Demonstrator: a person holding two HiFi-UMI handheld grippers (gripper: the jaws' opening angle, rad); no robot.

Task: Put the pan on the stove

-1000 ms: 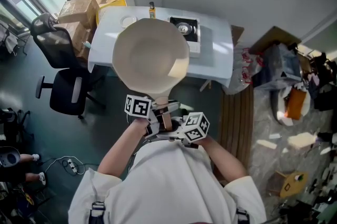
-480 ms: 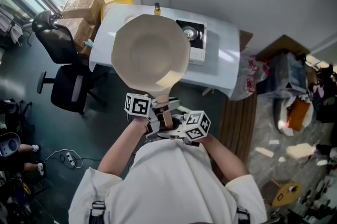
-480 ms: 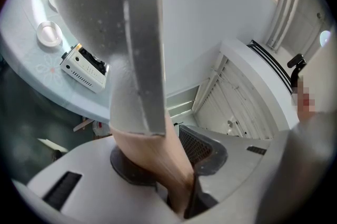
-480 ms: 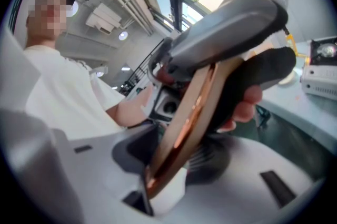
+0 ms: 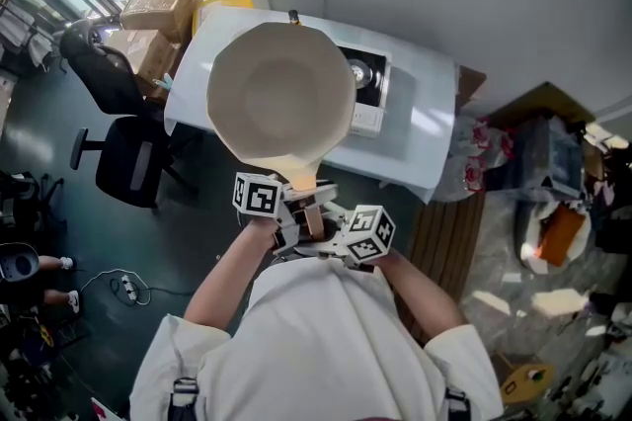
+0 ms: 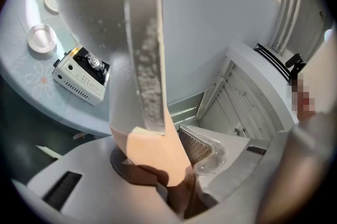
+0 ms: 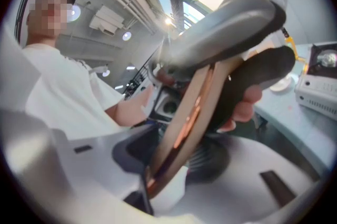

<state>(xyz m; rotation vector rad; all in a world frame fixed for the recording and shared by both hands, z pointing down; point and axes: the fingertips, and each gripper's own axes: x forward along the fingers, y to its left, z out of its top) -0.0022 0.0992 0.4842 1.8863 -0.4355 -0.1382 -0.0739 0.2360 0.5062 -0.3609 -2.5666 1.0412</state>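
A cream pan (image 5: 281, 93) is held out level above the near edge of a white table (image 5: 420, 127). Its wooden handle (image 5: 308, 202) runs back toward the person. My left gripper (image 5: 294, 219) and right gripper (image 5: 332, 239) are both shut on that handle, side by side. In the left gripper view the pan's grey underside (image 6: 97, 4) fills the top, and the handle (image 6: 152, 149) sits clamped between the jaws. In the right gripper view the handle (image 7: 192, 107) crosses the jaws on a slant. A small portable stove (image 5: 363, 85) stands on the table, just right of the pan.
A black office chair (image 5: 123, 162) stands left of the table, with cardboard boxes (image 5: 158, 6) behind it. A white dish (image 6: 41, 38) lies on the table near the stove (image 6: 81, 74). Bags and clutter (image 5: 553, 211) cover the floor at right. Cables (image 5: 118, 286) lie at lower left.
The pan has been carried forward in both grippers. The table and stove have come nearer, and the pan now covers more of the table's left part. Neither grip has changed.
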